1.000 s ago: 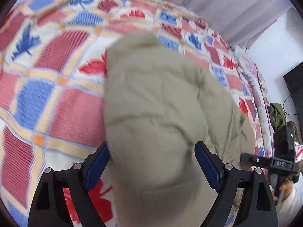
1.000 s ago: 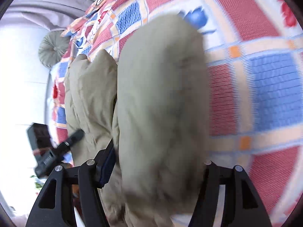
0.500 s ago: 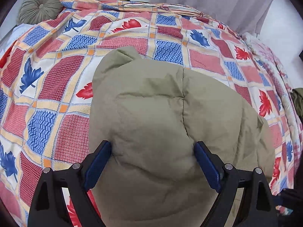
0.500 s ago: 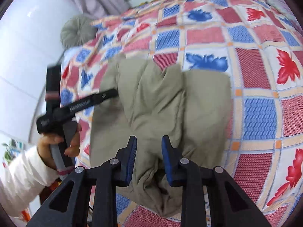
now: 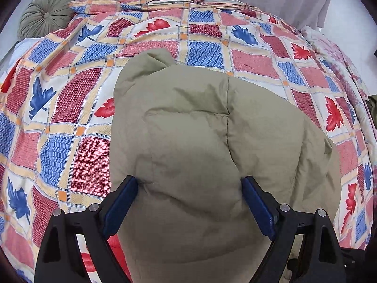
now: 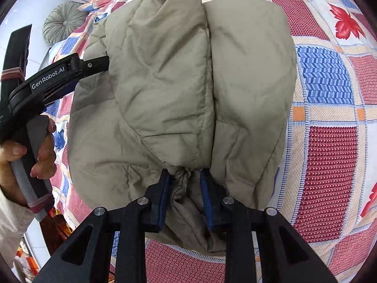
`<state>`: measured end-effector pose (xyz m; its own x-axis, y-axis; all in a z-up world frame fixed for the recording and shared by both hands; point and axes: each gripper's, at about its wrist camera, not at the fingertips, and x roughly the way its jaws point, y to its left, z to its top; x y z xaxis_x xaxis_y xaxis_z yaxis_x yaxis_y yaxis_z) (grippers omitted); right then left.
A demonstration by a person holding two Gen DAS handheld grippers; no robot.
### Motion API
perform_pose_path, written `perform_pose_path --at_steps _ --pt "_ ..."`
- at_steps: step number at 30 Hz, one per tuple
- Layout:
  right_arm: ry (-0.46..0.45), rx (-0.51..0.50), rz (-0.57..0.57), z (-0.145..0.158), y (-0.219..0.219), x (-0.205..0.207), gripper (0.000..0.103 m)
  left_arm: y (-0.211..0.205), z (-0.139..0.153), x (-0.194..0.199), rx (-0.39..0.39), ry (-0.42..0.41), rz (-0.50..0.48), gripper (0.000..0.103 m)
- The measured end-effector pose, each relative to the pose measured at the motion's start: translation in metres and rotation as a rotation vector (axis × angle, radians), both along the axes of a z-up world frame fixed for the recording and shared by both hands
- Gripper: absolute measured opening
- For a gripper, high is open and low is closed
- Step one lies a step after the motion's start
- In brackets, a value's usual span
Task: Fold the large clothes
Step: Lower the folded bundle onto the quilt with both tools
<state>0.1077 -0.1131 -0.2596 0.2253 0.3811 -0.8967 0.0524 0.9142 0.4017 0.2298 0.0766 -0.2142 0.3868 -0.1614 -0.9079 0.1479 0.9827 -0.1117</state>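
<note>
The right gripper (image 6: 184, 195) pinches a bunched fold of the olive padded jacket (image 6: 188, 75) at the jacket's near edge. The left gripper (image 5: 188, 202) has its jaws spread wide, straddling a puffy mound of the jacket. The jacket lies folded on the patchwork bedspread (image 5: 70, 99). A round green cushion (image 5: 44, 11) sits at the bed's far left corner.

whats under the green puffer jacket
The jacket lies on the patchwork quilt, which shows all around it. Its own folded layers are stacked beneath the top panel. Whatever else sits under it is covered. The right gripper pinches its near edge.
</note>
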Motion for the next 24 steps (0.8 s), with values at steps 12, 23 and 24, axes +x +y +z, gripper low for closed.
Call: perform_pose_path --at_steps 12,23,24 --pt "-0.029 -0.014 -0.013 0.055 -0.015 -0.02 0.029 -0.001 0.04 -0.043 0.006 0.052 -0.028 0.09" --pt "-0.014 -0.061 -0.034 0.084 -0.016 -0.04 0.029 0.018 0.067 -0.09 -0.025 0.08 0.005 0.102" --pt "-0.009 -0.066 -0.036 0.084 -0.015 -0.041 0.029 0.02 0.067 -0.094 -0.012 0.084 0.005 0.102"
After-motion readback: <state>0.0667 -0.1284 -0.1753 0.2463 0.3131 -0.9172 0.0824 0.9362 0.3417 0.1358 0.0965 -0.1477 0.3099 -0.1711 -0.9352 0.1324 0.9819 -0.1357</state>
